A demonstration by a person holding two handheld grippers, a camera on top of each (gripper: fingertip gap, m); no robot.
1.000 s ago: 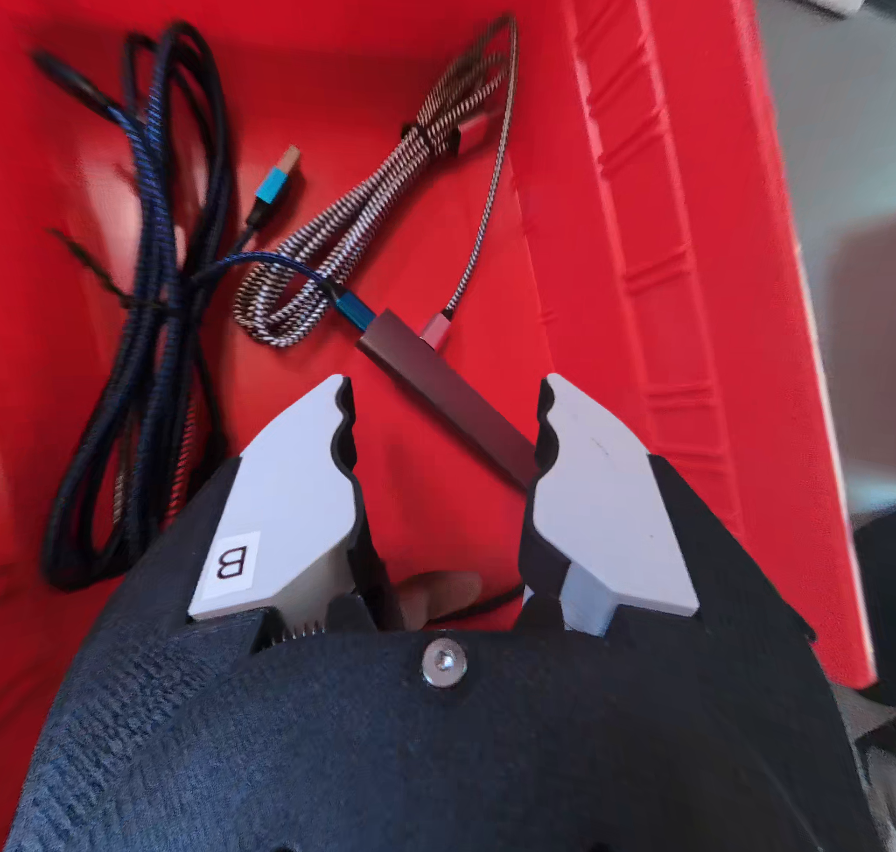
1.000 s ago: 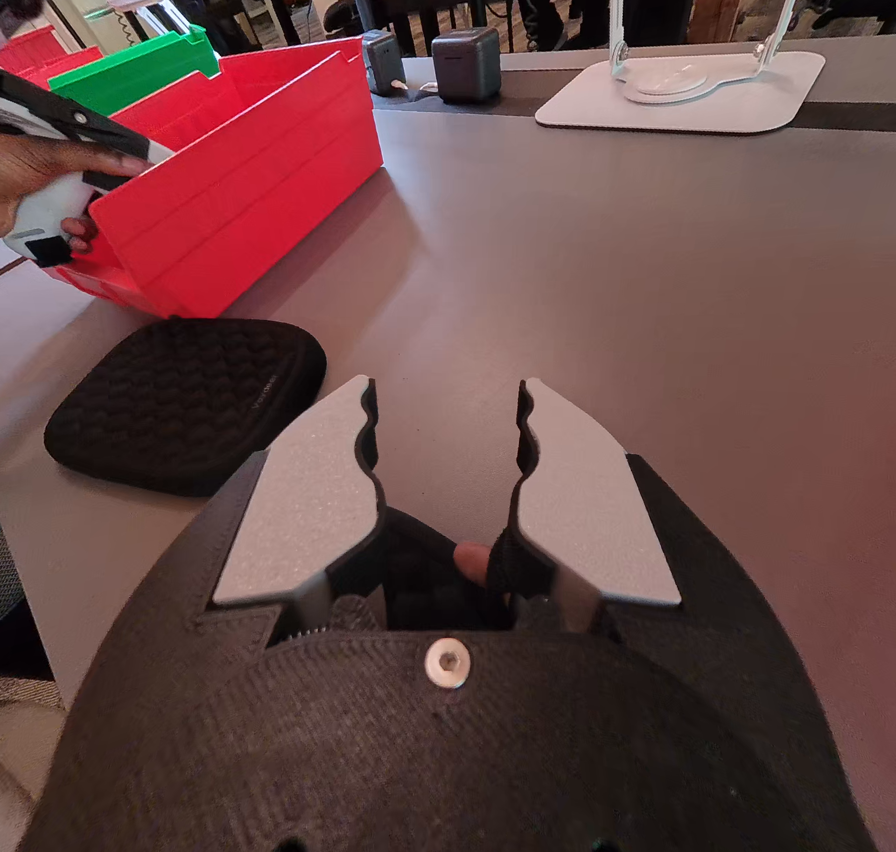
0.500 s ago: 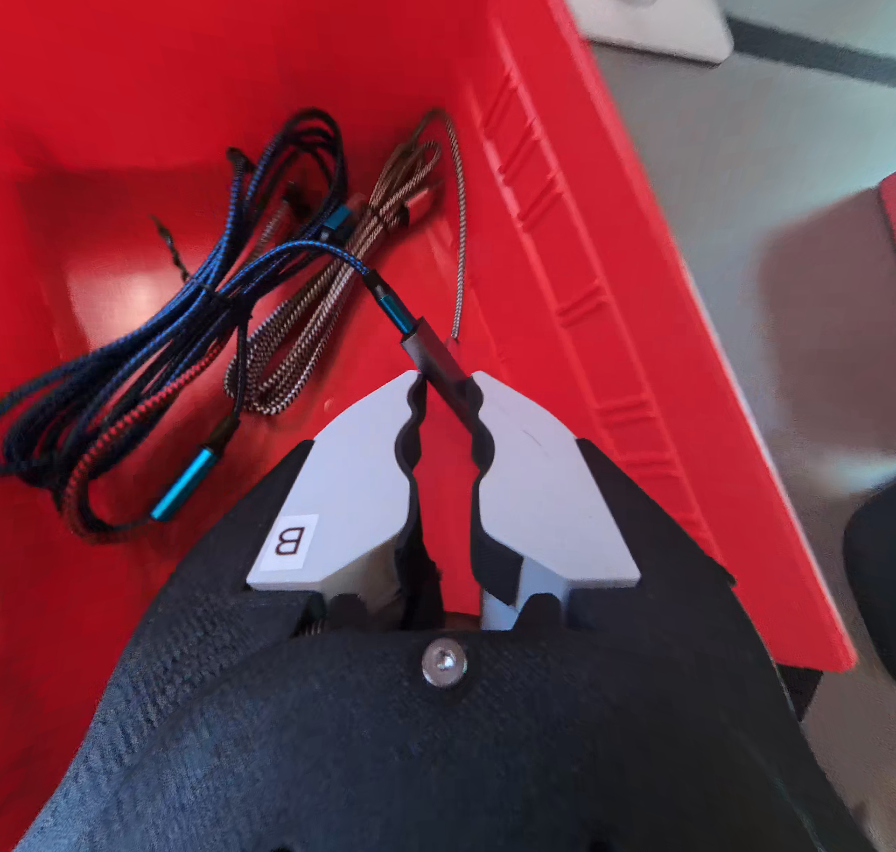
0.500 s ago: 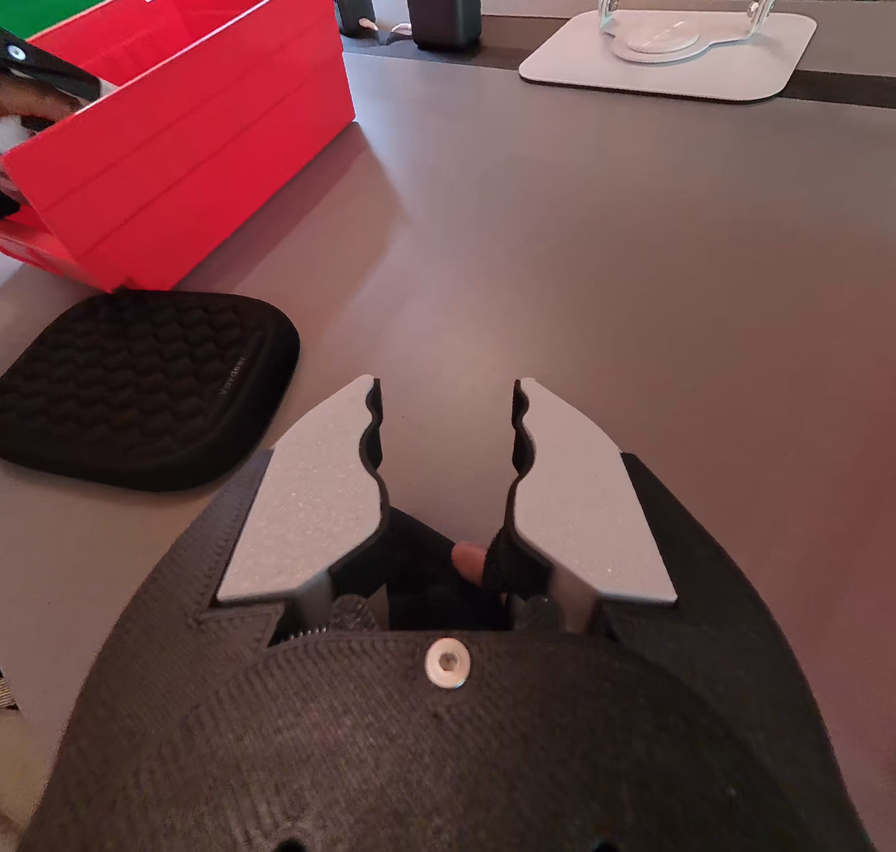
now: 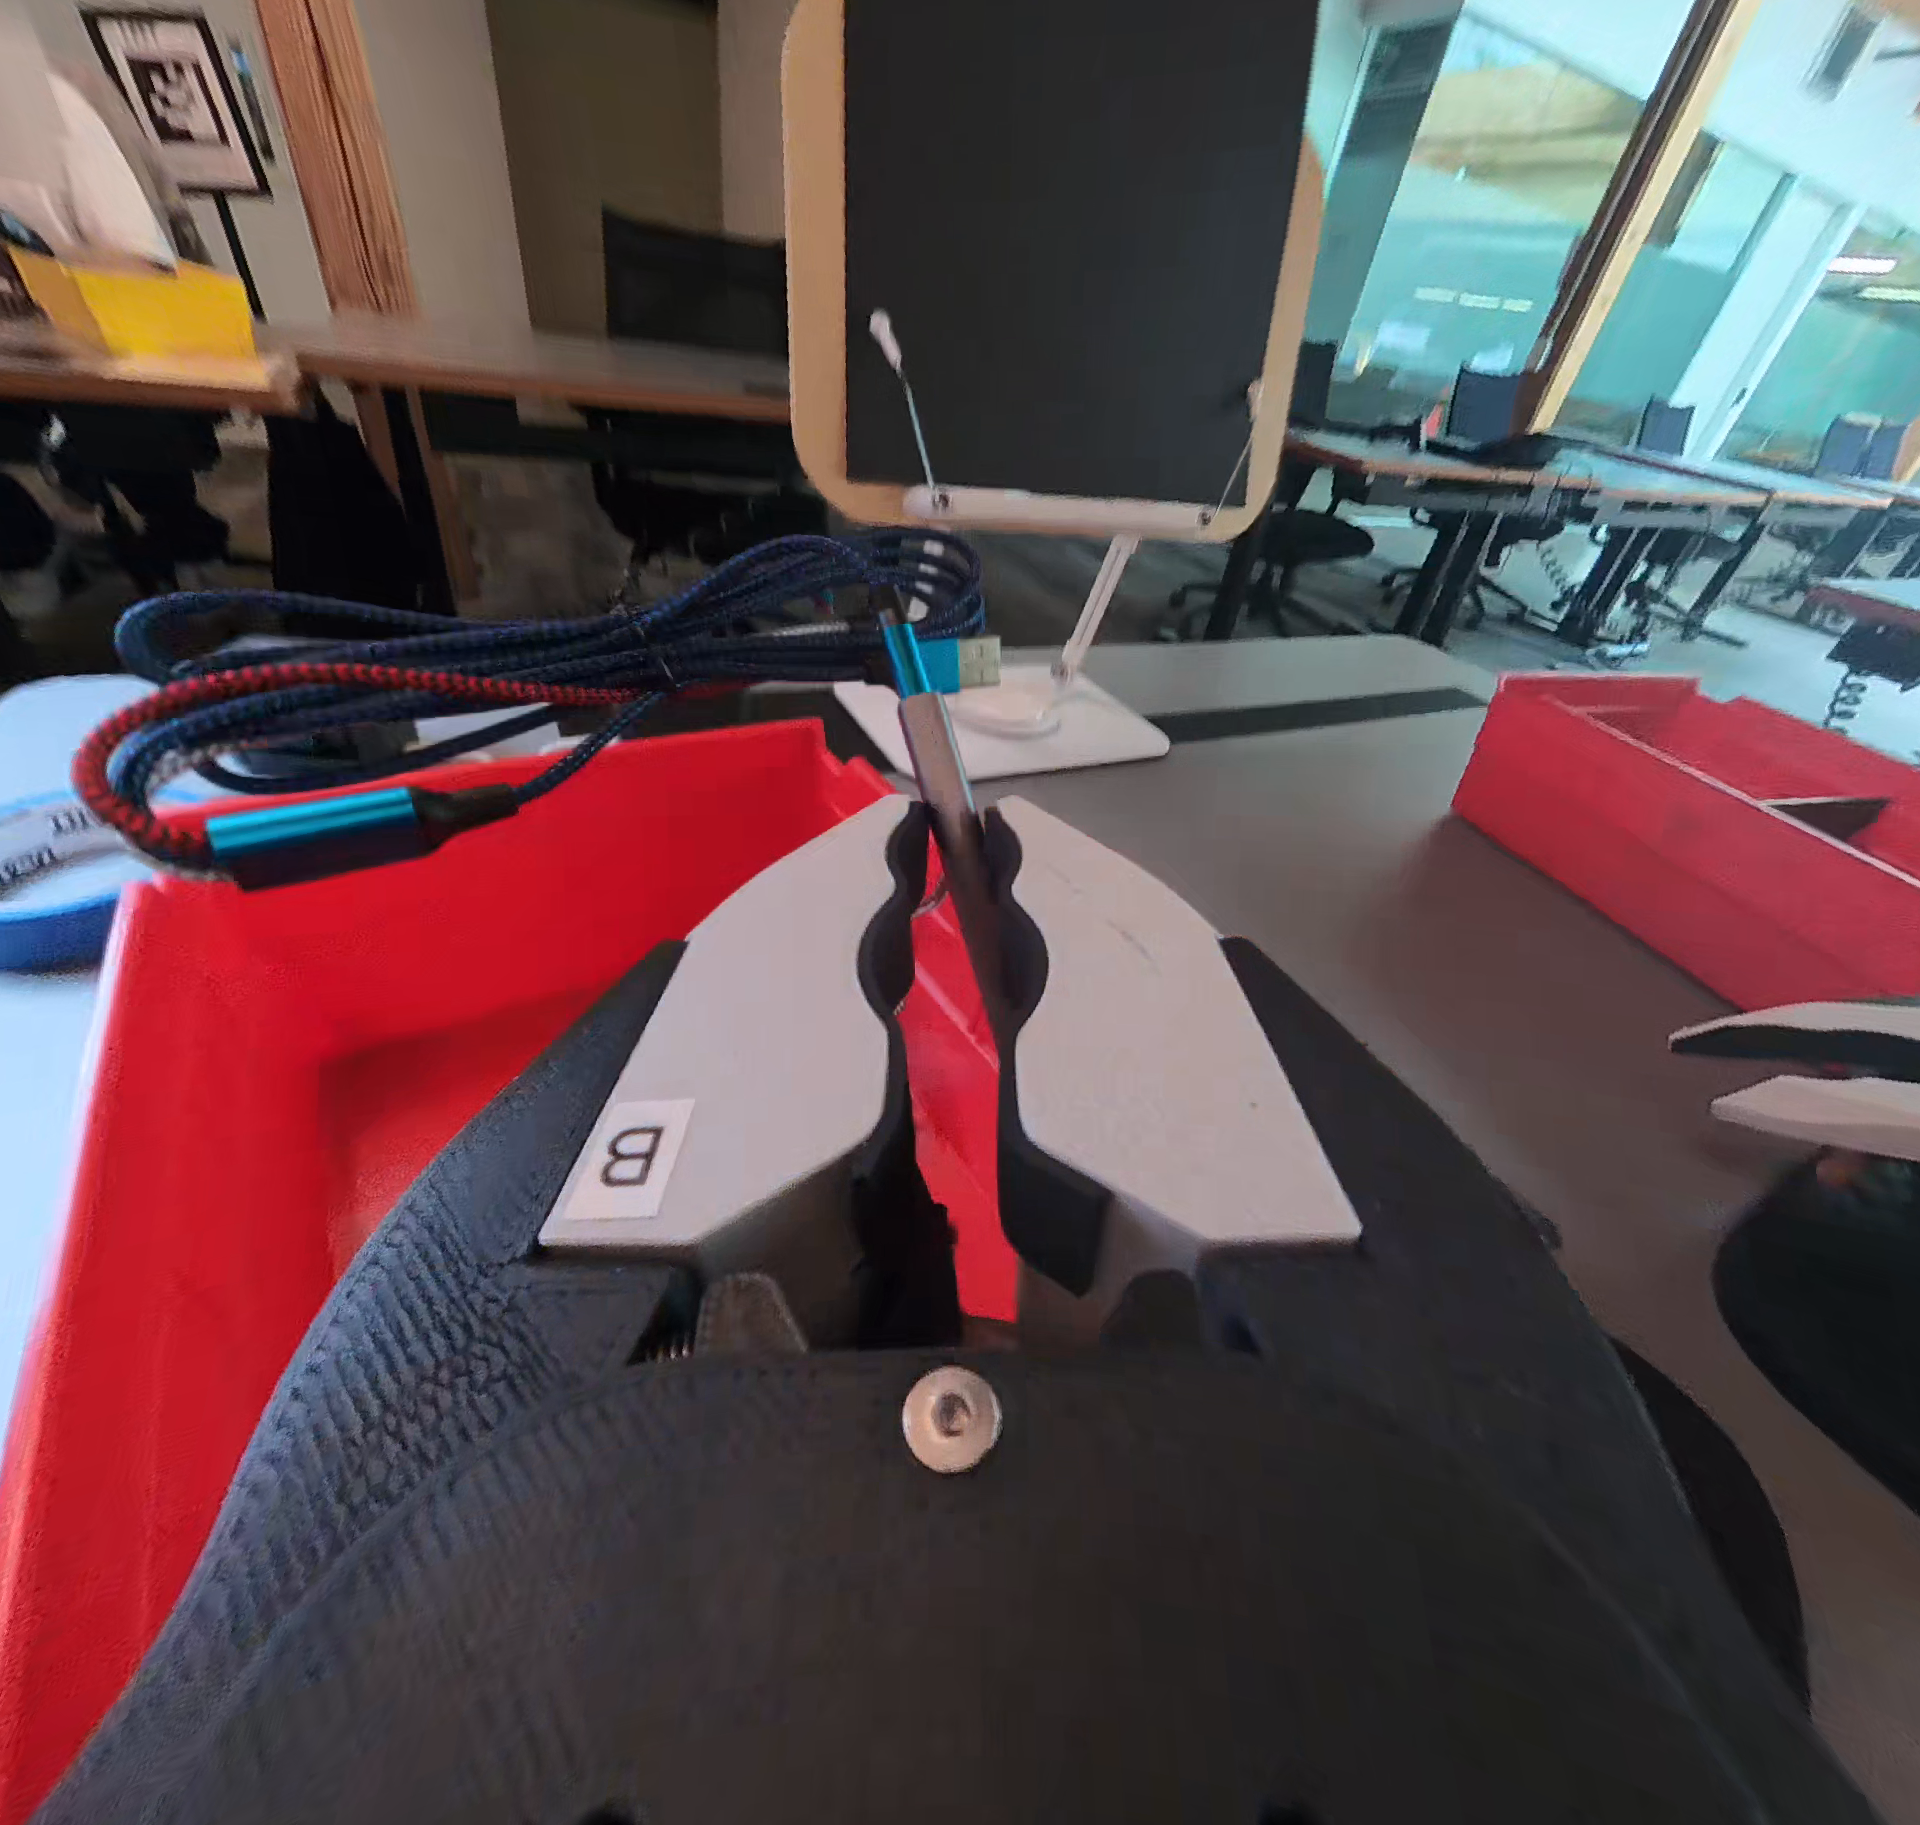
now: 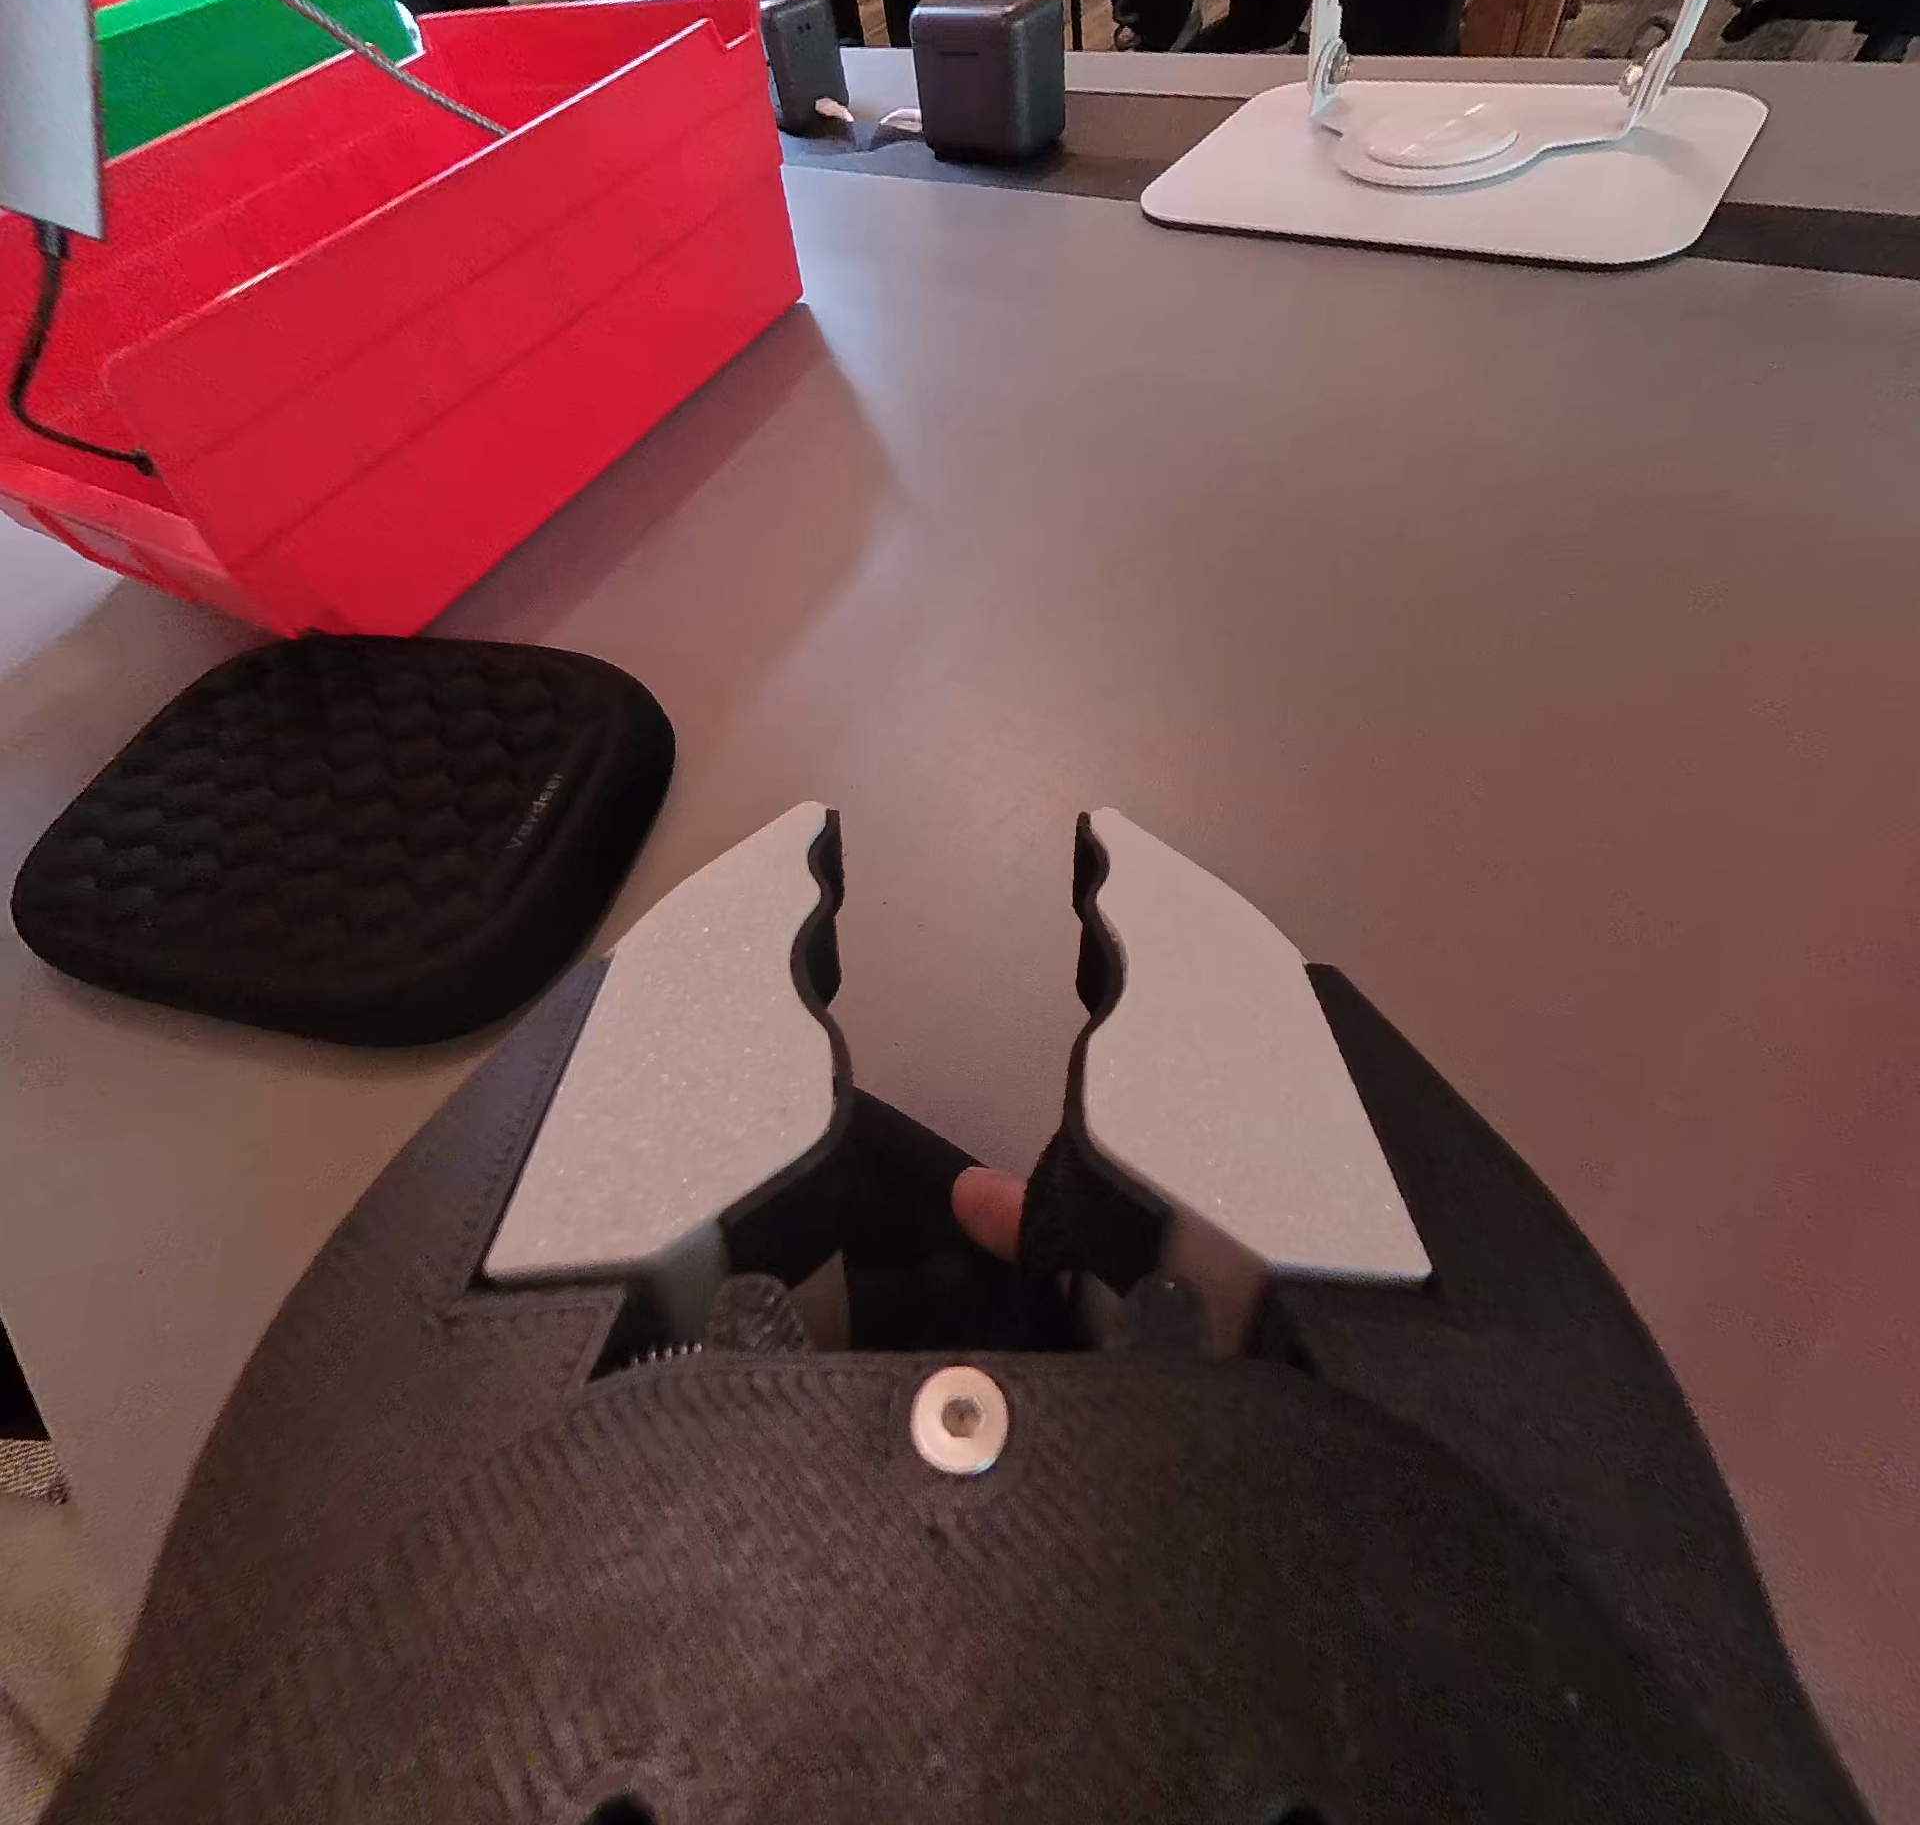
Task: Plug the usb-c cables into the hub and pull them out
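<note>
My left gripper [image 5: 951, 825] is shut on the slim grey hub [image 5: 940, 773] and holds it up above the red bin [image 5: 312, 996]. A dark blue braided cable [image 5: 499, 648] with blue metal plugs [image 5: 312, 825] is plugged into the hub's top end and hangs from it in a bundle to the left, with a red-and-black braided cable [image 5: 135, 736] among it. My right gripper [image 6: 956, 830] is open and empty, low over the grey table [image 6: 1351, 580]. Its fingers [image 5: 1829, 1079] also show at the right edge of the left wrist view.
A black padded mat [image 6: 332, 830] lies on the table left of my right gripper. The red bin [image 6: 447, 352] stands behind it, with a green bin [image 6: 229, 50] farther back. A white stand base [image 6: 1455, 165] and two dark cubes [image 6: 987, 71] stand at the back. A second red bin [image 5: 1683, 799] is to the right. My right fingertips sit around 35 centimetres from my left ones.
My left gripper has lifted the hub out of the red bin, and the cables now dangle from it in the air. My right gripper has barely moved.
</note>
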